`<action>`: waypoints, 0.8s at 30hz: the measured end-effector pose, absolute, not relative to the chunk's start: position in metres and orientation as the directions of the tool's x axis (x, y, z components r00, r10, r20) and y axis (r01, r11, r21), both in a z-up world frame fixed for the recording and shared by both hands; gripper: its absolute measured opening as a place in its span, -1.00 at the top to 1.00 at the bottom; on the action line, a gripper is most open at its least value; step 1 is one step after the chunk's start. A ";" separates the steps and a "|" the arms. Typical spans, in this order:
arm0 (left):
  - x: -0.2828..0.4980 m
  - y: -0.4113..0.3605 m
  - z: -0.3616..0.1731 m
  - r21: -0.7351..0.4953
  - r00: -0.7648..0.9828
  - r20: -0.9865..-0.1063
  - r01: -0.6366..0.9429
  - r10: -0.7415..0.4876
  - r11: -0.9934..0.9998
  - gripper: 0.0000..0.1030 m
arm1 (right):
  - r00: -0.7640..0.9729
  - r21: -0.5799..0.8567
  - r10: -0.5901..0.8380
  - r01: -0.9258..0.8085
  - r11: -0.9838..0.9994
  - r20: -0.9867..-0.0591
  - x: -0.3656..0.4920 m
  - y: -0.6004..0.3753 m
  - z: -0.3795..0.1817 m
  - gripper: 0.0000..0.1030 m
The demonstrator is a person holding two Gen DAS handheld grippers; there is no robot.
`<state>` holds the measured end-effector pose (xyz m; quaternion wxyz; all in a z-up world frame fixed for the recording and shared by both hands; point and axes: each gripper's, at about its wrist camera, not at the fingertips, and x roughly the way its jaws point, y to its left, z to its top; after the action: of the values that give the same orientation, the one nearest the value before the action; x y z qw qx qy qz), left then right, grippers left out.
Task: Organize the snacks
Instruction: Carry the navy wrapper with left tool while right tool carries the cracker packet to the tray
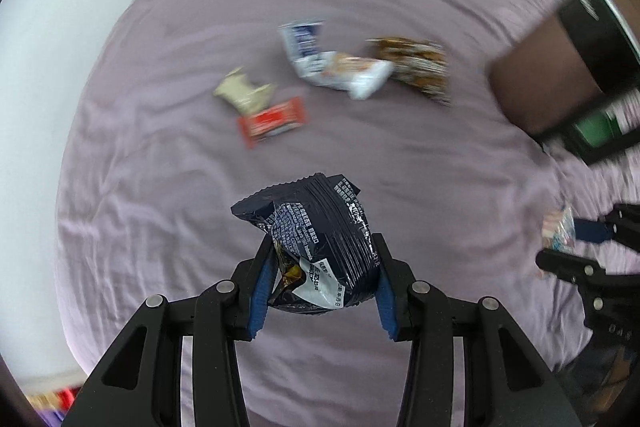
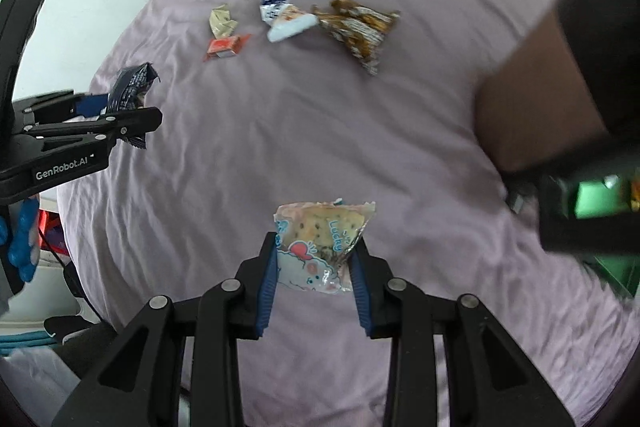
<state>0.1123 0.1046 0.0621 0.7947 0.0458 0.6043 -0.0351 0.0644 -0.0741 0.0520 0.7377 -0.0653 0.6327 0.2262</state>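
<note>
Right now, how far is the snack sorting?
Done: nothing I can confirm. In hand: left claw grips a dark packet; right claw grips a cracker packet. Left: five packets on the purple sheet, including the red one.

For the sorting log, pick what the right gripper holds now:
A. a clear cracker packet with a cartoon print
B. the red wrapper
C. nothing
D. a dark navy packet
A: the right gripper is clamped on the cracker packet, lifted above the bedsheet.
</note>
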 end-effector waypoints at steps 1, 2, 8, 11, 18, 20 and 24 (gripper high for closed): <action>0.109 0.091 0.063 0.031 0.267 -0.964 0.140 -0.007 0.990 0.24 | 0.101 0.188 0.248 -0.408 0.894 -0.964 0.061 -0.080 0.053 1.00; 0.109 0.082 0.064 0.032 0.264 -0.964 0.168 -0.013 0.985 0.24 | 0.104 0.187 0.246 -0.396 0.899 -0.964 0.057 -0.088 0.055 1.00; 0.099 0.020 0.070 0.032 0.245 -0.968 0.353 -0.060 0.935 0.24 | 0.125 0.180 0.232 -0.329 0.927 -0.965 0.032 -0.132 0.061 1.00; 0.092 -0.012 0.069 0.034 0.234 -0.969 0.444 -0.080 0.895 0.24 | 0.138 0.185 0.229 -0.276 0.943 -0.964 0.021 -0.157 0.064 1.00; 0.072 -0.090 0.073 0.020 0.202 -0.970 0.621 -0.135 0.784 0.24 | 0.191 0.172 0.192 -0.119 0.978 -0.963 0.003 -0.225 0.071 1.00; 0.065 -0.111 0.075 0.013 0.189 -0.970 0.666 -0.152 0.746 0.24 | 0.211 0.170 0.180 -0.065 0.983 -0.961 -0.002 -0.246 0.074 1.00; 0.055 -0.144 0.080 0.006 0.171 -0.970 0.724 -0.171 0.690 0.24 | 0.243 0.166 0.155 0.026 0.986 -0.957 -0.009 -0.279 0.080 1.00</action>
<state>0.0551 -0.1442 0.0802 0.7252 0.2446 0.5649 -0.3086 -0.0089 -0.2787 0.0795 0.7850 0.0738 0.6137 0.0409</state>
